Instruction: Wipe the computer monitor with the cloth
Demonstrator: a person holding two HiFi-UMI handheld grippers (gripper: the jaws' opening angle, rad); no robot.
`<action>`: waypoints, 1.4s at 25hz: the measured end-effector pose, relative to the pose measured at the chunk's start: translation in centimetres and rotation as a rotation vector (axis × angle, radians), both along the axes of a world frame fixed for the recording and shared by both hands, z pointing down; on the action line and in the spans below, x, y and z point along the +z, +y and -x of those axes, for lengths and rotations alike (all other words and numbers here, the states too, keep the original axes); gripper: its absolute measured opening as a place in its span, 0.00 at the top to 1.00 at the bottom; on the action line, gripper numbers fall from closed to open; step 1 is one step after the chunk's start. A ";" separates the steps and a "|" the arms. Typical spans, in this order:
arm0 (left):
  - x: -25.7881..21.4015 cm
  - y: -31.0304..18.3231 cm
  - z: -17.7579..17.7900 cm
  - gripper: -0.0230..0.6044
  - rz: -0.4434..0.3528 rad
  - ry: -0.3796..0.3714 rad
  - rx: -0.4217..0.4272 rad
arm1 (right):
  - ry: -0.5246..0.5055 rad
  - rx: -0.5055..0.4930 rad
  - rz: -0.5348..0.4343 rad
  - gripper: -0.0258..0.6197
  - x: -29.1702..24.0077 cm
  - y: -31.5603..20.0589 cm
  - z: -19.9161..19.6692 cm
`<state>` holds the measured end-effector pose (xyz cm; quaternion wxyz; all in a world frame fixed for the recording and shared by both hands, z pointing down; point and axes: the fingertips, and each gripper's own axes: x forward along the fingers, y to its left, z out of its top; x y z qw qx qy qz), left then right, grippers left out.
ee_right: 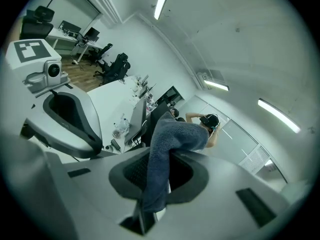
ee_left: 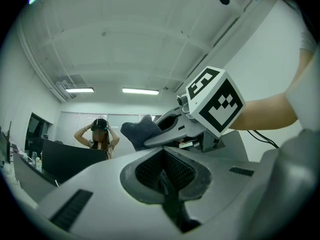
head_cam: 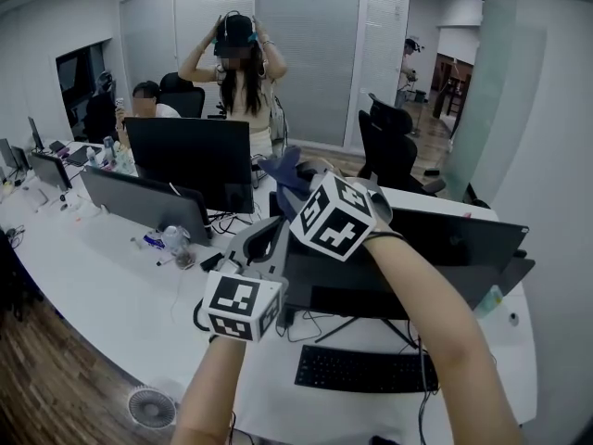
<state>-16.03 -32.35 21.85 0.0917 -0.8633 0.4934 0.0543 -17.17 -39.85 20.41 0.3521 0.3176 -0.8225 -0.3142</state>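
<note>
My right gripper (head_cam: 298, 188) is raised in front of me, shut on a blue-grey cloth (head_cam: 285, 176). In the right gripper view the cloth (ee_right: 170, 149) runs up from between the jaws and flops over their tips. The dark computer monitor (head_cam: 463, 244) stands below and behind my right forearm, seen from above; the cloth is off it. My left gripper (head_cam: 267, 236) is just below and left of the right one, its jaws closed together with nothing between them. In the left gripper view, the right gripper's marker cube (ee_left: 215, 100) and the cloth (ee_left: 140, 133) sit close ahead.
A black keyboard (head_cam: 361, 369) lies on the white desk (head_cam: 102, 286) before the monitor. Other monitors (head_cam: 190, 156) stand to the left, with cables and small items. A person (head_cam: 239, 72) stands behind with raised arms; another sits. Office chairs (head_cam: 389, 146) are far right, a fan (head_cam: 150, 406) on the floor.
</note>
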 end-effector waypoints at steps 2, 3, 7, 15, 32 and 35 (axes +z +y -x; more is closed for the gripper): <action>0.0 0.0 -0.4 0.95 -0.001 -0.004 0.004 | 0.004 0.001 0.006 0.87 0.0 0.0 -0.5; 0.0 0.0 -0.5 0.95 -0.001 -0.003 0.004 | 0.006 0.001 0.008 0.87 0.0 0.1 -0.7; 0.0 0.0 -1.2 0.95 0.005 -0.006 0.010 | 0.013 0.007 0.015 0.87 0.1 0.2 -1.9; -0.5 0.3 -3.0 0.95 0.000 -0.022 0.012 | 0.051 0.012 0.021 0.87 0.0 0.6 -4.1; -0.8 0.7 -7.6 0.95 0.012 -0.051 0.006 | 0.102 0.037 0.026 0.87 0.0 1.5 -9.3; -0.9 0.8 -8.7 0.95 0.010 -0.060 0.004 | 0.104 0.038 0.024 0.87 0.2 1.6 -10.3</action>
